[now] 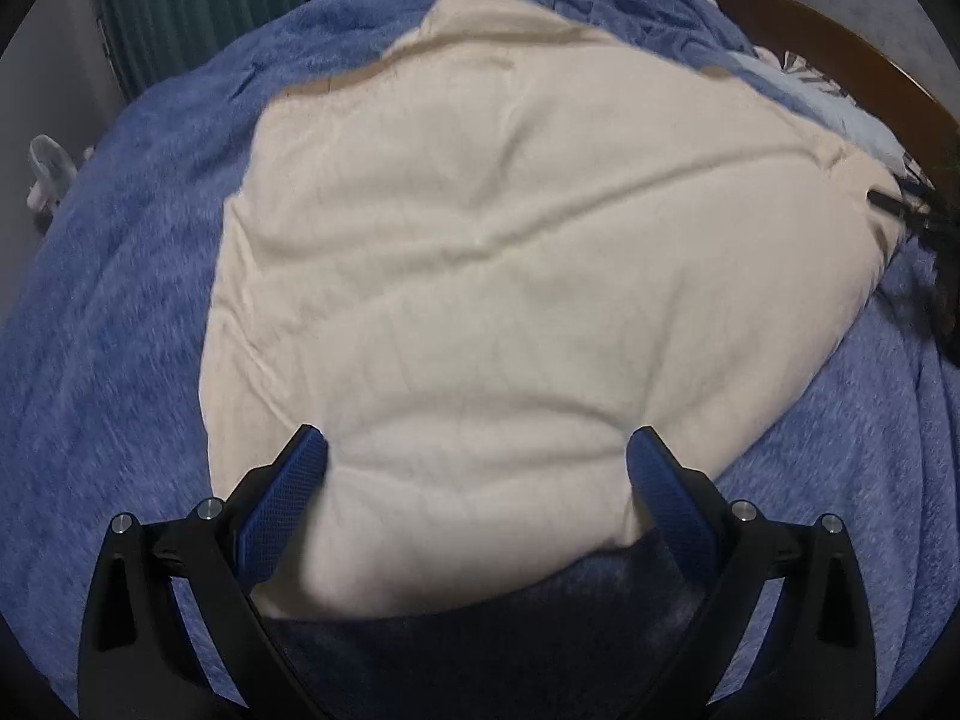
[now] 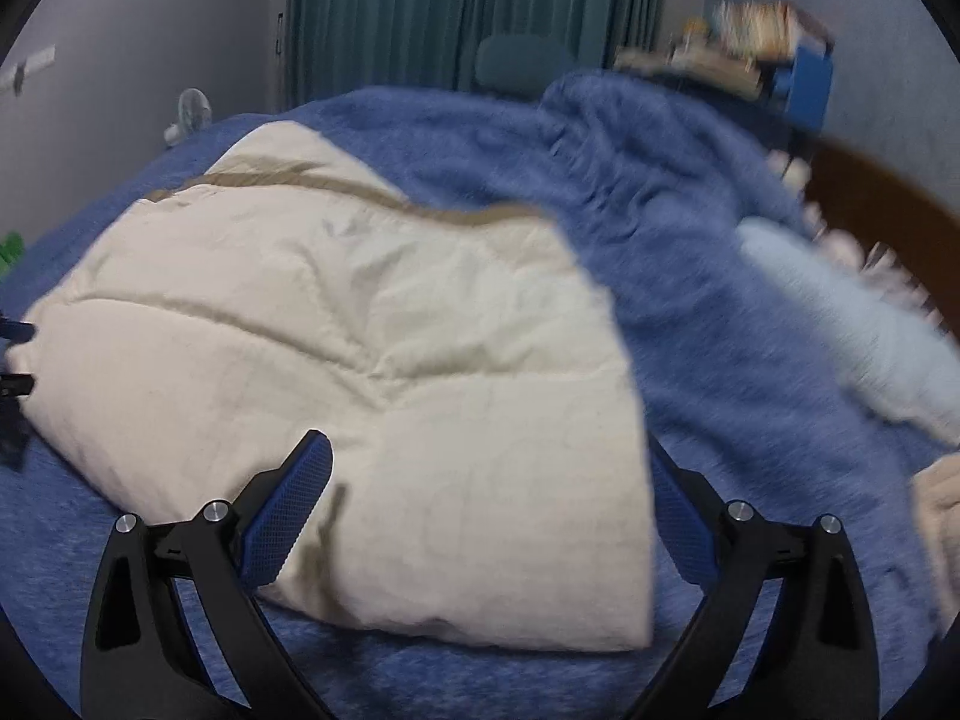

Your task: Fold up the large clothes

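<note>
A large cream garment [image 1: 480,276] lies folded flat on a blue fleece blanket [image 1: 120,312]. It has a tan band along its far edge. My left gripper [image 1: 477,450] is open, with its blue pads either side of the garment's near edge and nothing between them. In the right wrist view the same garment [image 2: 372,360] fills the centre. My right gripper [image 2: 486,462] is open over its near right corner, and the cloth hides part of the right pad. The other gripper's tip [image 2: 15,360] shows at the left edge.
The blue blanket [image 2: 690,276] is bunched up at the far right. A brown wooden bed frame [image 2: 870,204] curves behind it, with a pale pillow [image 2: 840,312]. Green curtains [image 2: 468,12] hang at the back. A small white fan [image 2: 192,111] stands at the left.
</note>
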### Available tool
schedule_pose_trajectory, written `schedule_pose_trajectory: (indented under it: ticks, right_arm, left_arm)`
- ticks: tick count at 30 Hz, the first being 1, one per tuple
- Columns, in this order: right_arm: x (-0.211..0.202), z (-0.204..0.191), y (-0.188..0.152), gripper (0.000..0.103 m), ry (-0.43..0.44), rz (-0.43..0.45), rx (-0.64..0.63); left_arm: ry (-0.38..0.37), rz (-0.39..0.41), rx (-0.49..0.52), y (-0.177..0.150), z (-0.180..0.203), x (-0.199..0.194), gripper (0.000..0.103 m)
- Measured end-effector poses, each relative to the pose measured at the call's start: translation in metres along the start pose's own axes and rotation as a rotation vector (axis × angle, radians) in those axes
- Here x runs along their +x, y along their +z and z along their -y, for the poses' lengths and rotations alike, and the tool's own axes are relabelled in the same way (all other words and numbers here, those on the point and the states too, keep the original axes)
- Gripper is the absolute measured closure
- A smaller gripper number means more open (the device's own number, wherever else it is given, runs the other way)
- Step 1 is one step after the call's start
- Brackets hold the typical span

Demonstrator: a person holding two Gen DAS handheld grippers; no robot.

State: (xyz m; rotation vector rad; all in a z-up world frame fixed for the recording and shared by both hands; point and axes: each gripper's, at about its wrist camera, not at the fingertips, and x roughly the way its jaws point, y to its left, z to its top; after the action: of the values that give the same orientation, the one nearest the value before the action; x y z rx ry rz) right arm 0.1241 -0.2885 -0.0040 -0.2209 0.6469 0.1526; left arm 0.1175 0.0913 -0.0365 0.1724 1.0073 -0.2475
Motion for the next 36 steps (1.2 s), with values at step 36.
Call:
schedule_pose_trajectory:
  ticks: [36]
  right_arm:
    - [0.139, 0.072, 0.067, 0.007, 0.079, -0.231, 0.054]
  left_arm:
    - [0.098, 0.139, -0.048, 0.114, -0.091, 0.052, 0.006]
